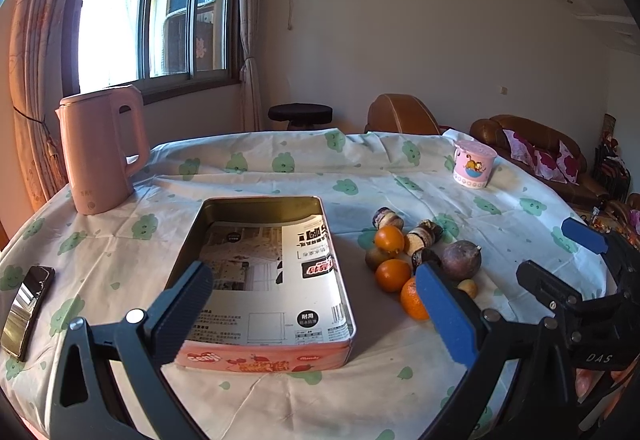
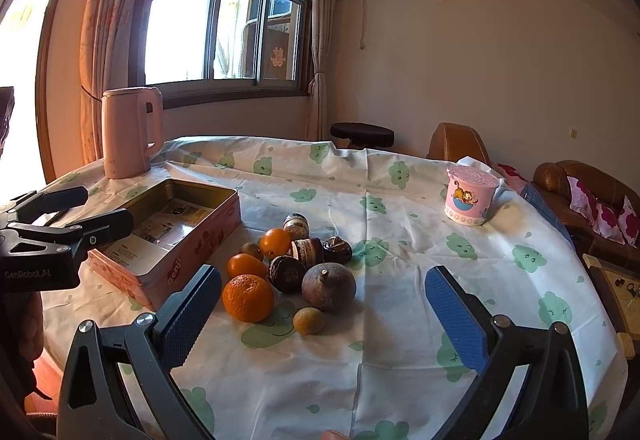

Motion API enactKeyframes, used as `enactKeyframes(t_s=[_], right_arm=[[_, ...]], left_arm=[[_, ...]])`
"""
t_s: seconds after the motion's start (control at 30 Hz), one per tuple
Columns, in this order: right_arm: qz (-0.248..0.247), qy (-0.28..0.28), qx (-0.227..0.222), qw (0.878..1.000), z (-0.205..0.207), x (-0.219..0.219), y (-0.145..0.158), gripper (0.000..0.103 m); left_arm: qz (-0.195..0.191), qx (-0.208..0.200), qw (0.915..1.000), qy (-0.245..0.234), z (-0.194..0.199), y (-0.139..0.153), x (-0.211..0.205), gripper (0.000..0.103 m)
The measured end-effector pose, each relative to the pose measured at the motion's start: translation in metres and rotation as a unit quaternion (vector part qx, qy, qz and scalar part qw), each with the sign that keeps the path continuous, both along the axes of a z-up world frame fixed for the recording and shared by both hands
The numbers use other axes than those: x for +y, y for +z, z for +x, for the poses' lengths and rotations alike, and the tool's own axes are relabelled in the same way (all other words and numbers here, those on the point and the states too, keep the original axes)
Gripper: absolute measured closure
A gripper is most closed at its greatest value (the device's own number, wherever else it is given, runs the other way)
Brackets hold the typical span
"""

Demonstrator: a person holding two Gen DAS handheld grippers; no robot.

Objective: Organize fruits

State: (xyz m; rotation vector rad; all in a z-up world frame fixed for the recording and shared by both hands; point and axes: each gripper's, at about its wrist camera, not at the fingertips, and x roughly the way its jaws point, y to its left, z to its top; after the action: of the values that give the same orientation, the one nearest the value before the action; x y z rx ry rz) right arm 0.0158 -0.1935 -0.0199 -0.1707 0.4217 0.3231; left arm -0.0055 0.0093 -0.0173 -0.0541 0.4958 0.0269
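Right now both the right tool (image 2: pixel 323 304) and the left tool (image 1: pixel 314 304) hover with jaws spread wide, holding nothing. The fruits (image 2: pixel 292 272) lie clustered on the counter (image 2: pixel 400 320) just beside the open tin (image 2: pixel 188 260). The nearest orange (image 2: pixel 248 297) looks firm, round and apt to roll, so pinch it across its middle.

1. A round table (image 2: pixel 400 380) wore a white cloth printed with green clouds.
2. A pink kettle (image 2: pixel 130 132) stood at the far left.
3. An open tin (image 2: pixel 192 260) lay left of centre.
4. Fruits (image 2: pixel 296 264) clustered just right of the tin.
5. A pink cup (image 2: pixel 470 200) stood far right.
6. A phone (image 1: pixel 26 310) lay at the near left edge.
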Motion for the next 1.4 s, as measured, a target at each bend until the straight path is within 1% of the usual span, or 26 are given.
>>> enactKeyframes(t_s=[0.8,0.97,1.23,1.4], right_arm=[[-0.004,0.003,0.004,1.0,0.0,0.004,-0.002,0.001],[-0.004,0.001,0.007,1.0,0.001,0.002,-0.005,0.001],[-0.005,-0.006,0.013,1.0,0.005,-0.006,-0.011,0.001],[-0.003,-0.01,0.021,1.0,0.009,-0.016,-0.018,0.001]], left_arm=[[-0.005,0.005,1.0,0.003,0.001,-0.003,0.003,0.0],[-0.004,0.008,1.0,0.001,0.002,-0.008,0.003,0.0],[-0.003,0.015,0.9999,-0.006,0.004,-0.013,-0.005,0.0],[-0.003,0.02,0.9996,-0.019,0.008,-0.018,-0.016,0.0]])
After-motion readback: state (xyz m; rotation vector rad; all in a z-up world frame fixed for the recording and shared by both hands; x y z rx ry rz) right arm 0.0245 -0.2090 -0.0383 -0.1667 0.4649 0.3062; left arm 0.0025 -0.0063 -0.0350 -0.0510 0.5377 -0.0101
